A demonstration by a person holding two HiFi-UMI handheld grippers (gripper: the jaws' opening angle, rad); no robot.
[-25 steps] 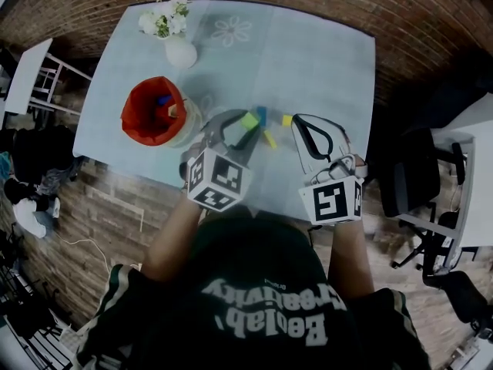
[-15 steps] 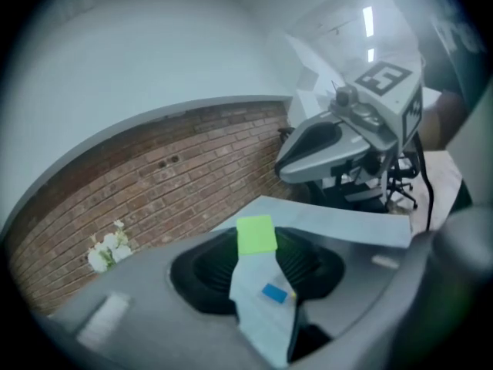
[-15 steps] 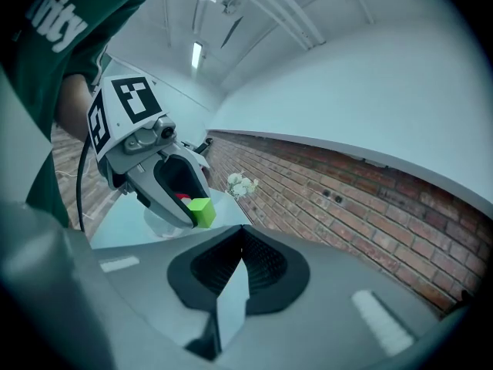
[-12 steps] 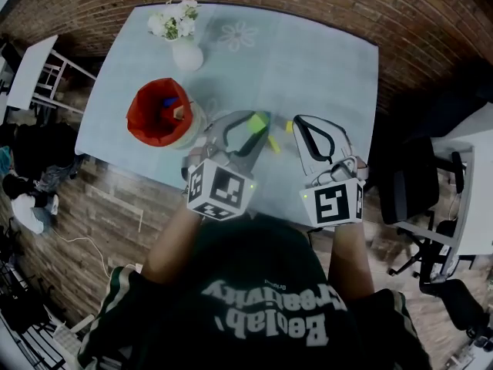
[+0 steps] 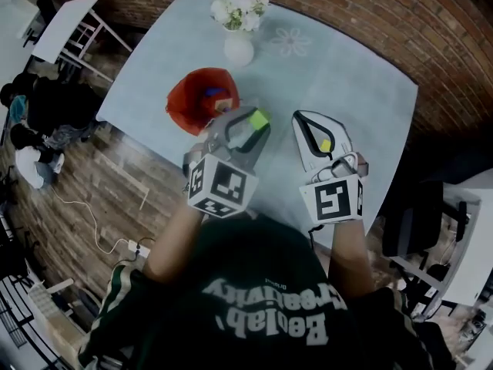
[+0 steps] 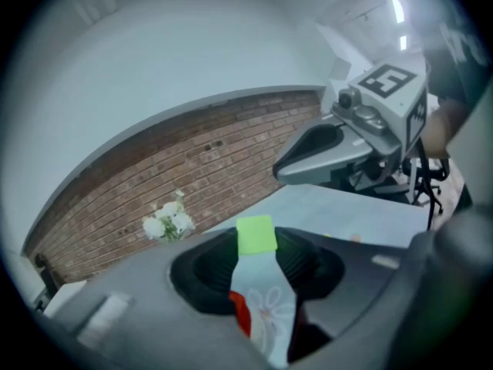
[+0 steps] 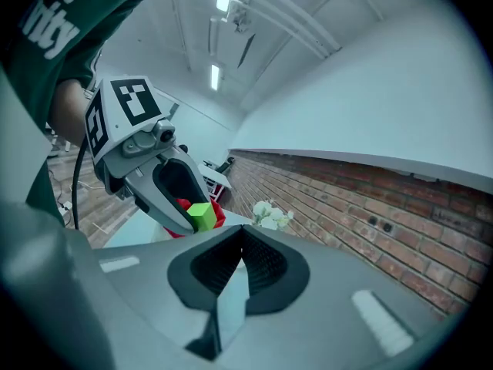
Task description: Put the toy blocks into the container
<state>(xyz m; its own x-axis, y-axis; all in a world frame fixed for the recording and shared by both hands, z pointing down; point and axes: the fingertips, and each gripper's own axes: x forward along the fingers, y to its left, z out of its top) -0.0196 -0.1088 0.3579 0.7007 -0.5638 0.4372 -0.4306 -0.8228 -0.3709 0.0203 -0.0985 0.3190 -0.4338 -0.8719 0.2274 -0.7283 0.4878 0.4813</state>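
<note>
The left gripper (image 6: 256, 247) is clamped on a green block (image 5: 259, 119), which sits pinched between its jaw tips and raised off the table (image 5: 347, 83). In the head view the block is just beside the red container (image 5: 192, 106), at about 4 o'clock from the container's rim and not over its mouth. A few coloured blocks (image 5: 216, 94) show inside the container, one of them blue. A white vase (image 5: 238, 50) of pale flowers stands at about 1 o'clock from the container, apart from it. The right gripper (image 7: 241, 230) is at 3 o'clock from the left one, level with it, and its jaws are narrow, the tips meeting with nothing between them. A yellow block (image 5: 325, 146) shows through the opening in the right gripper's body in the head view; whether it lies on the table cannot be told.
</note>
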